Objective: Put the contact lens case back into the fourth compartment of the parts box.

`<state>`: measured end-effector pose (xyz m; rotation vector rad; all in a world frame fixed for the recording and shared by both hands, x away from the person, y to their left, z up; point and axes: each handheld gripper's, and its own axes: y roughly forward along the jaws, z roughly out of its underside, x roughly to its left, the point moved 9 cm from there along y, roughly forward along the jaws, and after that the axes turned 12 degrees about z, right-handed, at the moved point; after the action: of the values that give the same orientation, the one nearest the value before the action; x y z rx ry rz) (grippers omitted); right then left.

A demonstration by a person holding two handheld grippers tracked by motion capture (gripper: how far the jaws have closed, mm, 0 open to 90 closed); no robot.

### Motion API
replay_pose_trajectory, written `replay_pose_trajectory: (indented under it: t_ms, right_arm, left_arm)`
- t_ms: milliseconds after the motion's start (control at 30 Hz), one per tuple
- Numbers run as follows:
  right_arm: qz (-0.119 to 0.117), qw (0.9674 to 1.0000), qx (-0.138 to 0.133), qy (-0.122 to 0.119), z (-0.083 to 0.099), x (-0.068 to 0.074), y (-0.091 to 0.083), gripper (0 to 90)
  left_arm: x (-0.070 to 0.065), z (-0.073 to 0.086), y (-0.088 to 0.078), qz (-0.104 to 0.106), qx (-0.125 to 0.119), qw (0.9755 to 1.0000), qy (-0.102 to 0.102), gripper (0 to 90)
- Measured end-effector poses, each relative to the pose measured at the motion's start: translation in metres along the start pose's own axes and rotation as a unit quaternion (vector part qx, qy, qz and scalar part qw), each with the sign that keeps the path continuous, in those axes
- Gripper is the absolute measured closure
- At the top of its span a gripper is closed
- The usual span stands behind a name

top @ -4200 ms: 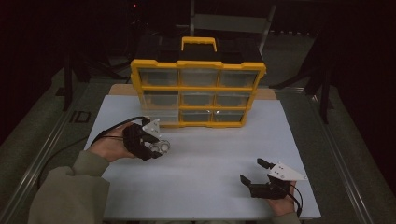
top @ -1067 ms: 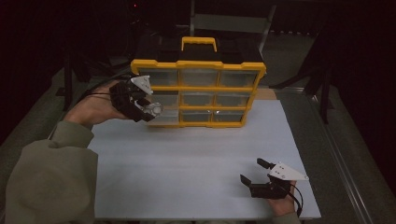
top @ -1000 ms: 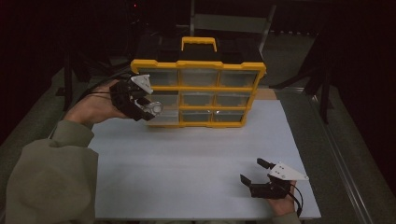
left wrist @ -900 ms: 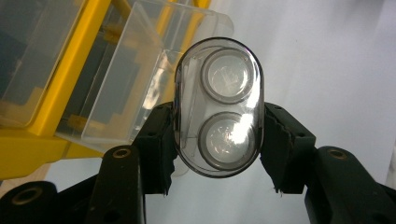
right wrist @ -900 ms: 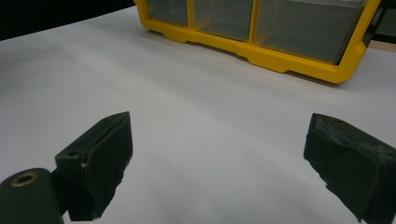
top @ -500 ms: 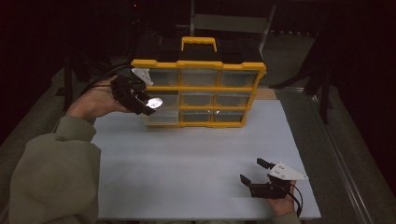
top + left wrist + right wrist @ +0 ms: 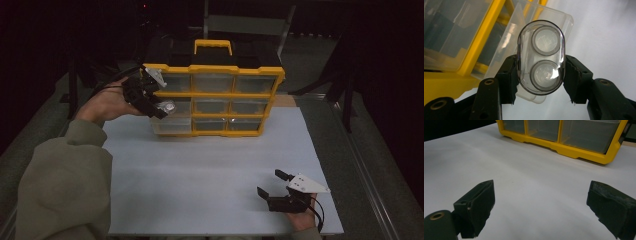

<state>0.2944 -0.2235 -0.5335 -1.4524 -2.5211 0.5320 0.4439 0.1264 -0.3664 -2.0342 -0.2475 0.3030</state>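
Biggest thing out there is the white table sheet (image 7: 210,170), smooth and matte, spread under both grippers. Ahead of the left gripper (image 7: 150,102) stands the yellow plastic organiser (image 7: 215,100), boxy, with see-through drawers in rows and a handle on top. One clear drawer (image 7: 524,45) juts out right behind the jaws. And the left gripper is clamped on a clear oval case (image 7: 541,56), glossy, two round wells inside, pads pressing both long sides. The right gripper (image 7: 275,187) rests low on the sheet, jaws spread wide, nothing between them.
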Motion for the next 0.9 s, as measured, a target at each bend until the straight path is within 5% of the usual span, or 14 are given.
replay_pose_trajectory:
  t_ms: [900]
  right_arm:
    - [-0.002,1.0000,0.000,-0.002,0.000,0.000,0.000,7.6]
  left_arm:
    - [0.014,-0.007,0.013,-0.005,0.004,0.9996,-0.027,49.1]
